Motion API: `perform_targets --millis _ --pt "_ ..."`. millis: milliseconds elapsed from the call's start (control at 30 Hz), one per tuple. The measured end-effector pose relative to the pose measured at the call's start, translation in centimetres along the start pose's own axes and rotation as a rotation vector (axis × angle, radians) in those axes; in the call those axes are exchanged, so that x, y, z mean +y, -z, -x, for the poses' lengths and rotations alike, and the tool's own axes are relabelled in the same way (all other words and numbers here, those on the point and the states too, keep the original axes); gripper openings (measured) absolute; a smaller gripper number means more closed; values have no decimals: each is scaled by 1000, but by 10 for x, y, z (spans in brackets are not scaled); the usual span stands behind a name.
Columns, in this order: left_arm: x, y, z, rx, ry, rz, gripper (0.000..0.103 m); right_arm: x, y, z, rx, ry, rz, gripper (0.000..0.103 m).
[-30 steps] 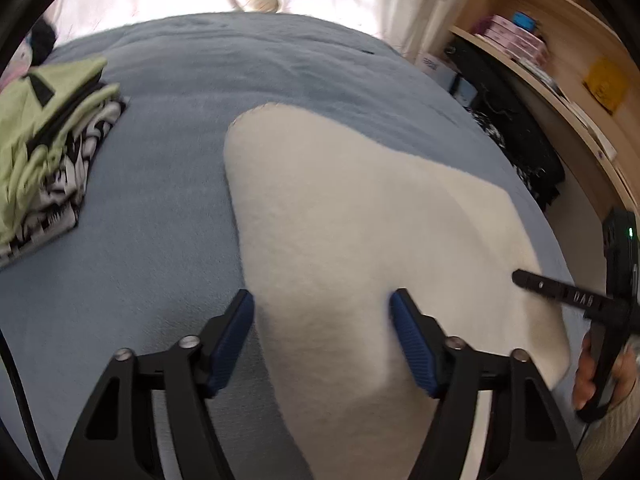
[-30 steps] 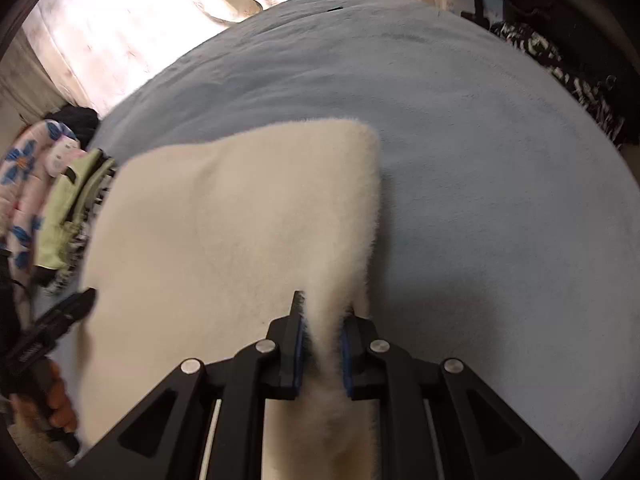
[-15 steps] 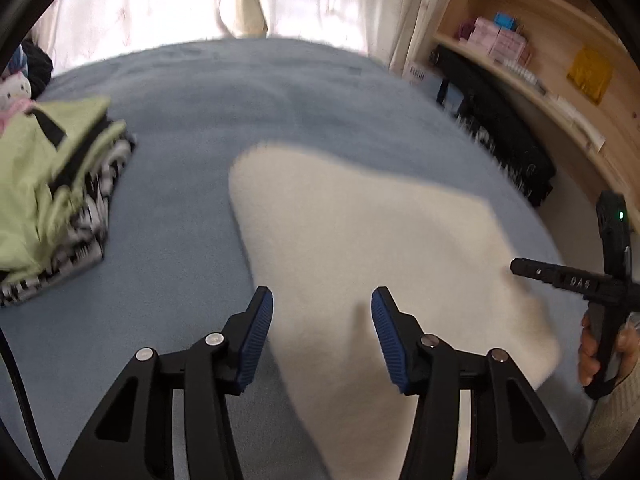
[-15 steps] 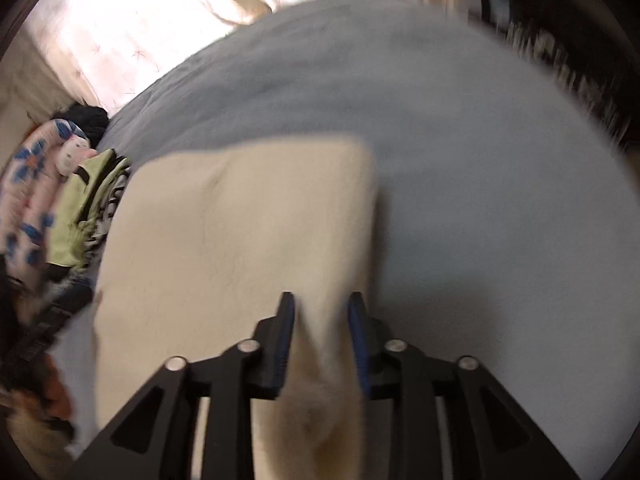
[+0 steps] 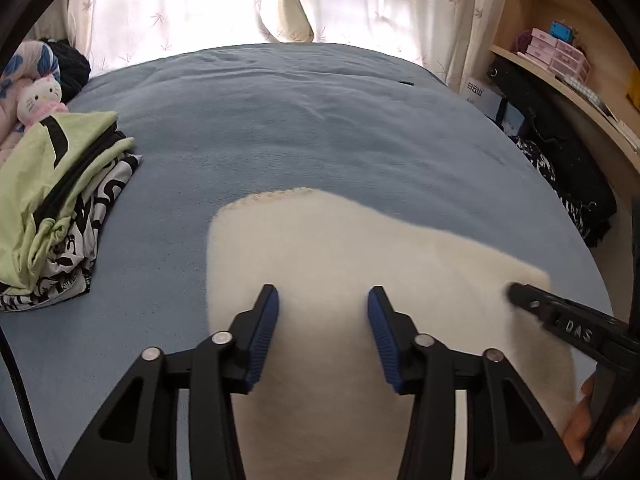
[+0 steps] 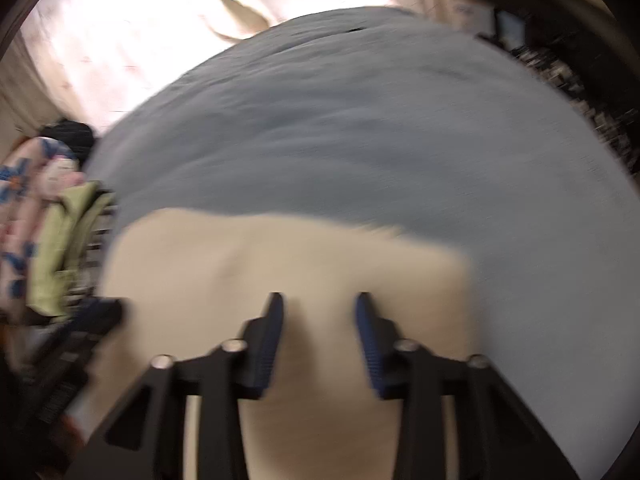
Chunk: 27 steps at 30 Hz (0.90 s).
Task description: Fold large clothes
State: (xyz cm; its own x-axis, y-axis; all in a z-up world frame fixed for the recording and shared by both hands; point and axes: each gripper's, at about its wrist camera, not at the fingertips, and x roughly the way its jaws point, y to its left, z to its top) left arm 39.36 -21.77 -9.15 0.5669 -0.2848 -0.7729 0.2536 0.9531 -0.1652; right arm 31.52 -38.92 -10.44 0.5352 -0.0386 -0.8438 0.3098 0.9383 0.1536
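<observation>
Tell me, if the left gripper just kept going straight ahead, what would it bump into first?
Most likely the cream fleece garment, which lies right ahead of the left gripper and its open jaws. Beyond it is only the blue bedspread; depth is hard to judge.

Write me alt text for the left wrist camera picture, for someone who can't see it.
An open left gripper hangs over a cream fleece garment lying folded on a blue bed cover. The right gripper reaches in at the garment's right edge. A stack of folded clothes lies at left, with curtains behind and wooden shelves at right.
</observation>
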Motion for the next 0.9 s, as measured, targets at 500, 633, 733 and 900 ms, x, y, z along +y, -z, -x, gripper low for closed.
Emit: perform_targets --millis 500,633,733,900 --pt "40 11 11 -17 -4 104 58 -38 15 38 -76 -61 -57 4" --pt "33 14 34 -14 23 84 58 -36 24 61 -81 -97 -51 4" --pt "21 19 56 -17 24 43 58 -37 33 82 -86 -138 -61 14" --pt "4 37 93 -17 14 -10 66 -27 52 109 -97 -175 -45 36"
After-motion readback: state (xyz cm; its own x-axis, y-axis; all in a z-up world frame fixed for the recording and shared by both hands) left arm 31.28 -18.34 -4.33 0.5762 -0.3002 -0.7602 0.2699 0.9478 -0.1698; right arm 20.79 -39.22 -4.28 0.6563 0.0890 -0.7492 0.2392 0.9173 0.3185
